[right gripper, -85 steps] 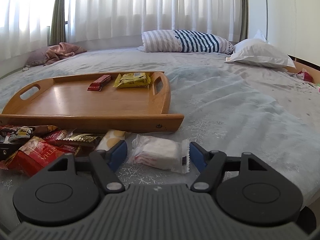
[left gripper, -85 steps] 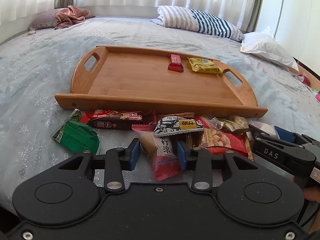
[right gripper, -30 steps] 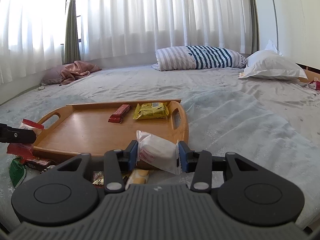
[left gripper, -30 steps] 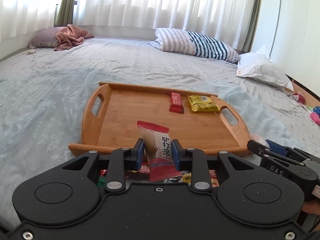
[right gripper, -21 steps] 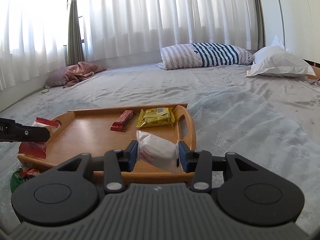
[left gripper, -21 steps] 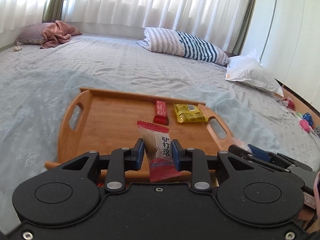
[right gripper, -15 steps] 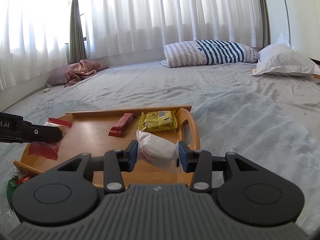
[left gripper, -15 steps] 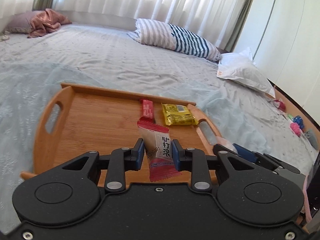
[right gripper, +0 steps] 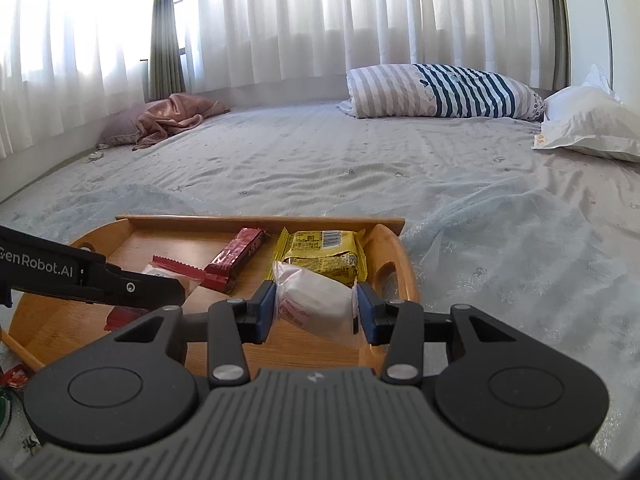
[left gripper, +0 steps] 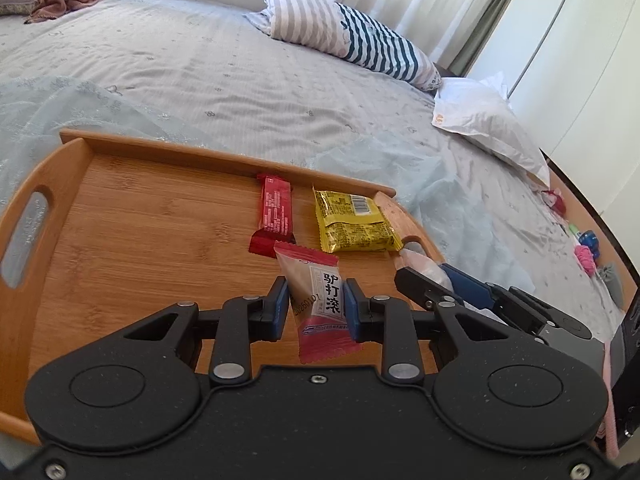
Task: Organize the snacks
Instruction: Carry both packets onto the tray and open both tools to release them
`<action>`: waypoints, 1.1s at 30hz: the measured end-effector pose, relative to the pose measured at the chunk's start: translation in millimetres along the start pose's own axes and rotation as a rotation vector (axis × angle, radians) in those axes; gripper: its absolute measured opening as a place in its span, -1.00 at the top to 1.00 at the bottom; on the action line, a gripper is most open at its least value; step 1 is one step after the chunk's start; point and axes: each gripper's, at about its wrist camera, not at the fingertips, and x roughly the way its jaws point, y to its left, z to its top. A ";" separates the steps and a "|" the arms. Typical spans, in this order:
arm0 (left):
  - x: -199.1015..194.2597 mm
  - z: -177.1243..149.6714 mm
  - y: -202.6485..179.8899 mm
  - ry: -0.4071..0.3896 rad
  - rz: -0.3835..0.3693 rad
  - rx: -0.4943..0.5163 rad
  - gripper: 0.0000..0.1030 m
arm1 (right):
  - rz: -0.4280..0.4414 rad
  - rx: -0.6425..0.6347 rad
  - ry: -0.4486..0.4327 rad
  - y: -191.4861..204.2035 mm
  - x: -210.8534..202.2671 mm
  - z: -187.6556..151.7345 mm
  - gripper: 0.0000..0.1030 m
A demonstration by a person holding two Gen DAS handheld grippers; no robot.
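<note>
My left gripper (left gripper: 316,304) is shut on a pink and white snack packet (left gripper: 316,300) and holds it over the wooden tray (left gripper: 120,232). My right gripper (right gripper: 316,308) is shut on a white snack packet (right gripper: 316,304), held over the tray's right end (right gripper: 396,264). On the tray lie a red bar (left gripper: 274,216) and a yellow packet (left gripper: 352,220); both also show in the right wrist view, the red bar (right gripper: 236,260) and the yellow packet (right gripper: 320,256). The left gripper's finger (right gripper: 92,276) reaches in from the left there, and the right gripper (left gripper: 480,300) shows at the tray's right in the left wrist view.
The tray lies on a grey bed (right gripper: 360,168). A striped pillow (right gripper: 440,92), a white pillow (right gripper: 588,128) and a pink cloth (right gripper: 172,120) lie at the far side. Loose snacks (right gripper: 12,376) peek out at the tray's near left. Small toys (left gripper: 584,248) lie far right.
Both grippers closed on packets on the bed, lifted them and carried them forward over the tray. The tray now fills the near view.
</note>
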 end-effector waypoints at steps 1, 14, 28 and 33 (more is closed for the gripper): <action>3.8 1.4 1.1 0.006 -0.005 -0.006 0.47 | -0.004 -0.007 0.002 0.5 3.3 0.2 0.09; 33.7 11.0 6.9 0.038 0.001 -0.018 0.47 | -0.018 -0.046 0.039 -1.0 27.4 1.0 0.08; 44.3 9.1 8.7 0.055 0.009 -0.021 0.47 | -0.027 -0.055 0.059 0.2 38.0 0.2 0.08; 46.1 8.9 8.9 0.053 0.008 -0.025 0.47 | -0.028 -0.056 0.067 -0.5 39.8 -0.6 0.08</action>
